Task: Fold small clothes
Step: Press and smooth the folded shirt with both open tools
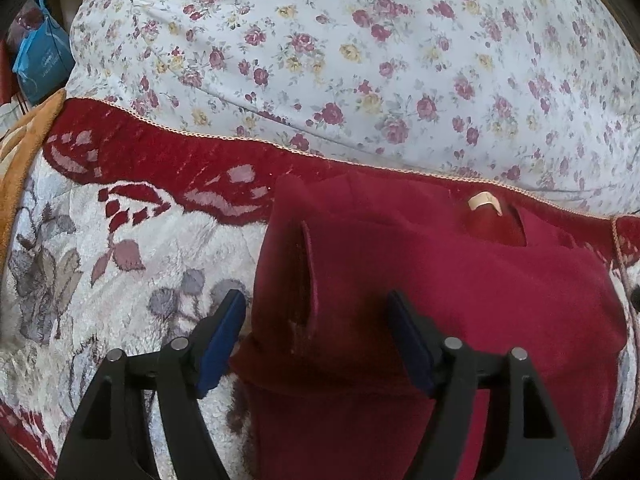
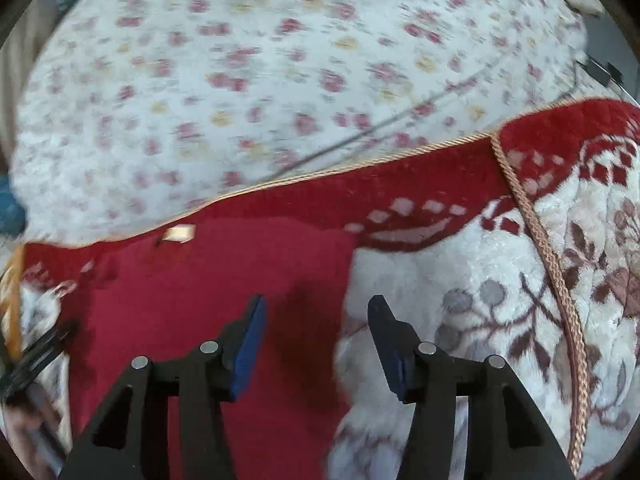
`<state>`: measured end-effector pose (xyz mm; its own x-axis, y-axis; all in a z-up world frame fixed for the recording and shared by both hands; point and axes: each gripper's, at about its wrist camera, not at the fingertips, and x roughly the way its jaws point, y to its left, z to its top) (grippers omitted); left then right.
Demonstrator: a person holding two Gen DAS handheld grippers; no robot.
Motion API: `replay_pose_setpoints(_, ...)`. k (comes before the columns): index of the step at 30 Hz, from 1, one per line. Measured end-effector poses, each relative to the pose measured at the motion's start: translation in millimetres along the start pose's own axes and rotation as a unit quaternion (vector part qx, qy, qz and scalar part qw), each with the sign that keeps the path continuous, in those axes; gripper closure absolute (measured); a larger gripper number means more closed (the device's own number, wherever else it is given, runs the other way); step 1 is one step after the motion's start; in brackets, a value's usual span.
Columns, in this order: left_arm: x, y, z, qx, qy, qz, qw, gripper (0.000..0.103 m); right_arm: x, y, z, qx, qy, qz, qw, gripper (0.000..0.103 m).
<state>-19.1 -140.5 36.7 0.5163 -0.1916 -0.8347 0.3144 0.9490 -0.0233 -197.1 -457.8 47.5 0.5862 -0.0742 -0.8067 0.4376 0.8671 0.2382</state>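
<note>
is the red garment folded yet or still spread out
Partly folded: the red garment lies on the blanket with a raised crease at its left side and a layered lower edge. Both grippers are open above it.

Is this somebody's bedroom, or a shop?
Most likely a bedroom at home, on a bed. A dark red garment lies on a fluffy red-and-white blanket, with a flowery bedsheet behind it. Both grippers, left and right, are open above it.
</note>
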Motion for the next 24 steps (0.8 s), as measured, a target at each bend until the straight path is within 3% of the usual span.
replay_pose_setpoints(2, 4, 0, -1, -0.002, 0.004, 0.006, 1.0000, 0.028, 8, 14, -13, -0.040, 0.032, -0.003, 0.999, 0.047)
replay_pose_setpoints(5, 8, 2, -3, -0.009, 0.009, 0.005, 0.9999, 0.026, 35, 16, -29, -0.072, 0.082, -0.054, 0.993, 0.055)
replay_pose_setpoints(7, 7, 3, -3, -0.010, 0.008, 0.006, 0.9999, 0.025, 31, 10, -28, -0.059, 0.084, -0.049, 0.993, 0.055)
replay_pose_setpoints(10, 4, 3, -4, -0.009, 0.007, 0.008, 0.9999, 0.025, 12, 3, -21, -0.021, 0.058, -0.006, 0.998, 0.054)
replay_pose_setpoints(12, 4, 2, -5, -0.007, 0.006, 0.012, 0.9999, 0.025, 8, -1, -16, 0.008, 0.042, 0.019, 0.999, 0.048)
replay_pose_setpoints(21, 8, 2, -7, -0.006, 0.003, 0.020, 0.9998, 0.020, 52, 15, 13, 0.001, -0.001, -0.011, 1.000, 0.040)
replay_pose_setpoints(24, 9, 3, -7, -0.008, 0.004, 0.019, 0.9998, 0.019, 74, 11, 18, 0.001, 0.013, -0.015, 1.000, 0.038)
